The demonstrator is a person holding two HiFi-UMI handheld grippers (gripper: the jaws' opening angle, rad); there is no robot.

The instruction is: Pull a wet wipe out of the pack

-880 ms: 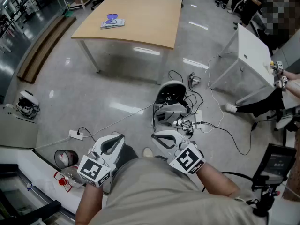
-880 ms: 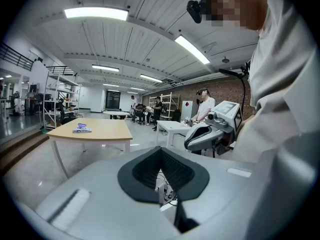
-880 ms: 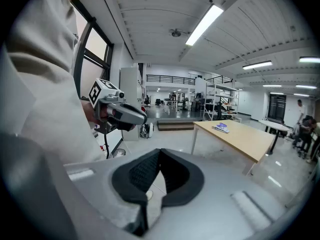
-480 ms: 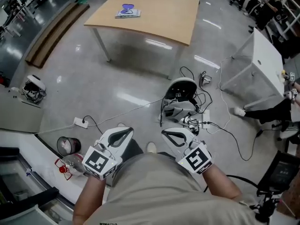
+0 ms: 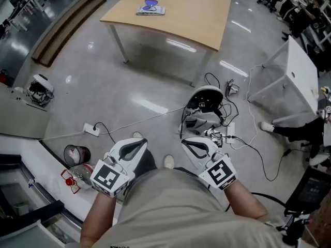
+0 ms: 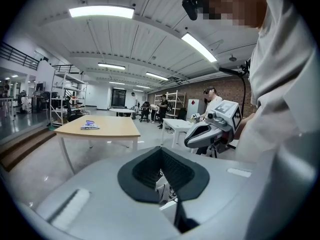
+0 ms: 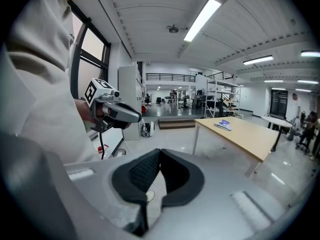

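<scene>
Since a moment ago the grippers have barely shifted, only the view swings a bit. Left gripper point(image 5: 138, 142) and right gripper point(image 5: 187, 141) are both pinched together, empty, down by the waist. The wet wipe pack point(image 5: 150, 8) sits well away on the wooden table point(image 5: 196, 14).

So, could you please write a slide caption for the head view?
Left gripper and right gripper held shut and empty near the waist; wet wipe pack lies on far table.

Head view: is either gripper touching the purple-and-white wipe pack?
No, the purple-and-white wipe pack lies on the light wooden table, far from the left gripper and right gripper.
</scene>
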